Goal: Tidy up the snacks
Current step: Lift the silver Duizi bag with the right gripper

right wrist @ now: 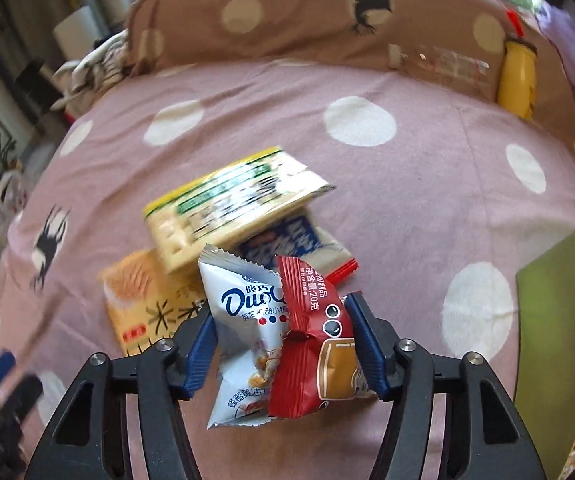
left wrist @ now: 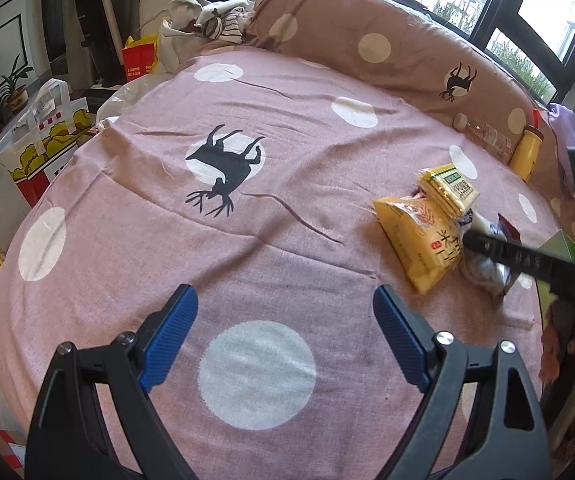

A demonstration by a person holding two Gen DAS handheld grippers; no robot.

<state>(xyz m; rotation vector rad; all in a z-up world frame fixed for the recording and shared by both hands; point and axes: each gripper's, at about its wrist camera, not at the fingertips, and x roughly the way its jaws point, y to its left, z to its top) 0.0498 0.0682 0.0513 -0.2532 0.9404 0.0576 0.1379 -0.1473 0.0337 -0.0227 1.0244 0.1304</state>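
My right gripper (right wrist: 281, 316) is shut on two small snack packets, a silver-white one (right wrist: 243, 320) and a red one (right wrist: 315, 344), held above the pink bedspread. Beyond them lie a yellow-green cracker pack (right wrist: 223, 204), an orange-yellow pack (right wrist: 143, 304) and a blue-white packet (right wrist: 299, 248). My left gripper (left wrist: 285, 302) is open and empty over the spread, left of the pile; it sees the yellow pack (left wrist: 415, 240), the cracker pack (left wrist: 449, 188) and the right gripper (left wrist: 527, 260) on the silver packet (left wrist: 481, 272).
A green box (right wrist: 559, 320) stands open at the right edge. A yellow bottle (right wrist: 517, 76) and a clear bottle (right wrist: 443, 64) lean against the brown dotted headboard cushion (left wrist: 367, 40). Bags (left wrist: 43, 140) and a red box (left wrist: 139, 58) stand on the floor left of the bed.
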